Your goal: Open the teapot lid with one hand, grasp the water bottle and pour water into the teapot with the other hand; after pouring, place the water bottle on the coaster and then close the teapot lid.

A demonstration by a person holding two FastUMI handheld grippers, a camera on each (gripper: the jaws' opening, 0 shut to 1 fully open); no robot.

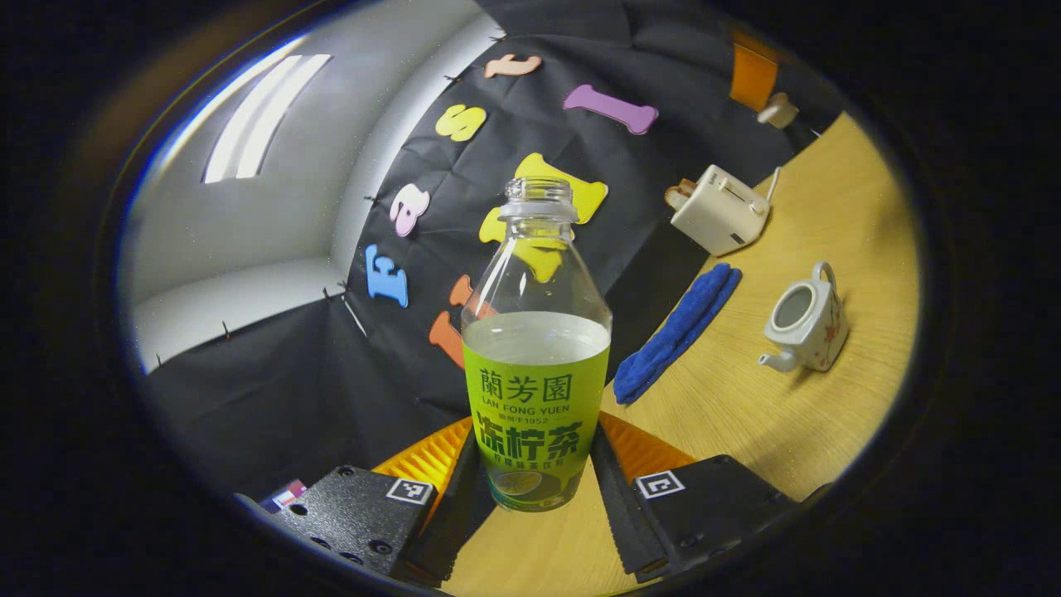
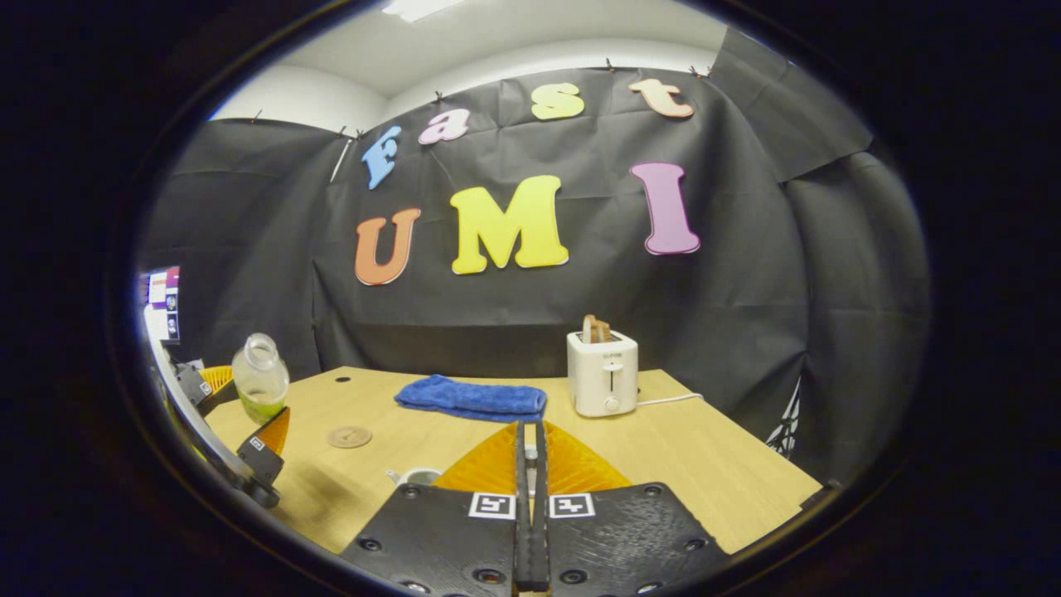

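Bottle (image 1: 536, 365) is sitting between the left gripper (image 1: 530, 489)'s two fingers, both pressing on its green-labelled lower body, so that claw is holding the bottle. Cap is off, neck is open, pale liquid is filling it to roughly the top of the label. Left gripper view is tilting hard, so the wooden table (image 1: 746, 414) is running up the right side. Teapot (image 1: 806, 319), white with small red marks, is standing on that table, well apart from the bottle, lid off, round opening showing, spout pointing toward the near edge. Blue folded towel (image 1: 675, 332) is lying between bottle and teapot, farther back. White toaster (image 1: 719, 207) is standing beyond the towel, near the black wall.

Right gripper (image 2: 530, 473) is showing its fingers drawn close together with just a slim gap; something small is maybe caught between them but it is too hidden to tell, so cannot tell if it is gripping anything. Just left of those fingers, a bit of the teapot's rim and spout (image 2: 413, 476) is peeking out on the table. Round coaster (image 2: 349, 436) is lying flat on the wood, left of centre, bare. In the right gripper view the bottle is appearing at the far left, held off the table, the coaster well to its right.
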